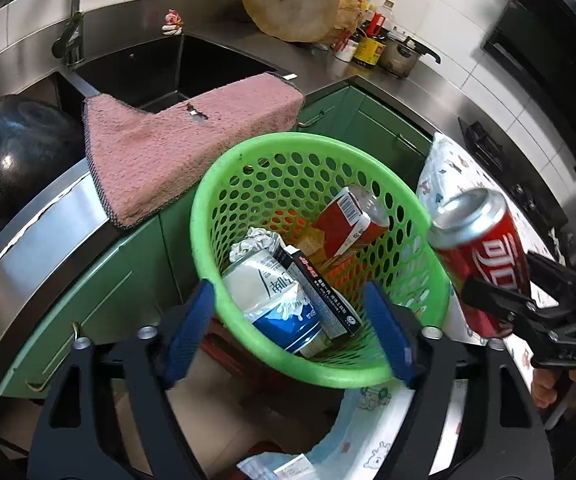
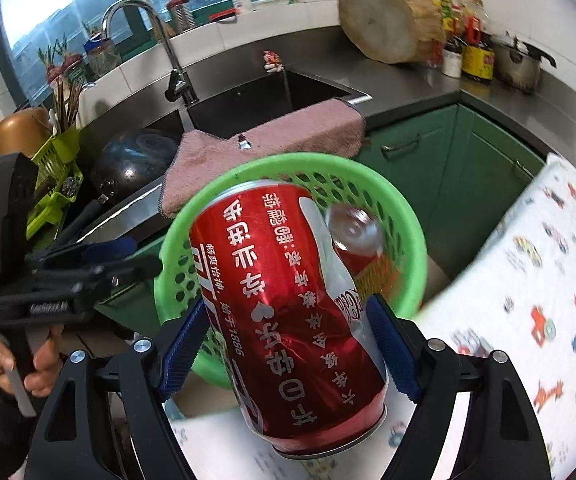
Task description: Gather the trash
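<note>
Basket [image 1: 207, 216], green and perforated, already holds a fair haul: a blue-and-white milk carton [image 1: 275, 304], a dark slim box [image 1: 320, 292], a red-and-white pack [image 1: 344, 220], crumpled foil [image 1: 253, 242] and another can behind it.

Your left claw [image 1: 288, 332] stands wide over the near rim with nothing between its pads; whatever it carried, it carries nothing now.

Your right claw [image 2: 288, 352] is holding the dented red cola can [image 2: 288, 300], pads against its sides, just right of the basket and above the patterned cloth [image 2: 528, 300] on the table.

Judgement: well along. The can is not yet over the rim. Little other loose trash shows; a paper scrap [image 1: 288, 470] lies near, at the bottom of the left view.
</note>
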{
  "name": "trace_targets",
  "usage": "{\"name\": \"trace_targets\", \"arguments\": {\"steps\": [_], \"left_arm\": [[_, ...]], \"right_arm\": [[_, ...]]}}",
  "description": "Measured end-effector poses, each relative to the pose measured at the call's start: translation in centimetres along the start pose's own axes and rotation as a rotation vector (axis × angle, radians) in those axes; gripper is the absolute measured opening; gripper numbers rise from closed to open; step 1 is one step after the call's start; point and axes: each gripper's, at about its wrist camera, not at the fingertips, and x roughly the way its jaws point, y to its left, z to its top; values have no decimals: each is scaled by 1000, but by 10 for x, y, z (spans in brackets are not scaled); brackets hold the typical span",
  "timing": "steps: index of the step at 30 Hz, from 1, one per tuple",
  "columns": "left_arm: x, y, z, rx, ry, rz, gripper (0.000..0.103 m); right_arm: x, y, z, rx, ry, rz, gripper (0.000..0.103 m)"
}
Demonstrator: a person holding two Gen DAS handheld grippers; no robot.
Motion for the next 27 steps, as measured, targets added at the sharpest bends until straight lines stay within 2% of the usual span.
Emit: {"name": "trace_targets", "arguments": {"steps": [2,10,19,27], "left_arm": [[-2,1,-2,0,-3,-4,78],[-9,-2,-4,4,-11,-10,79],[-18,-23,-12,44,-22,-25,80],[-35,-43,-26,86,-58,5,88]], "right_arm": [[-1,7,5,-25,-31,-18,85],[-21,7,-2,-32,-59,-16,86],[-54,-11,-38,5,-53,-80,87],[-79,-12,-72,65,-38,-123,89]]}}
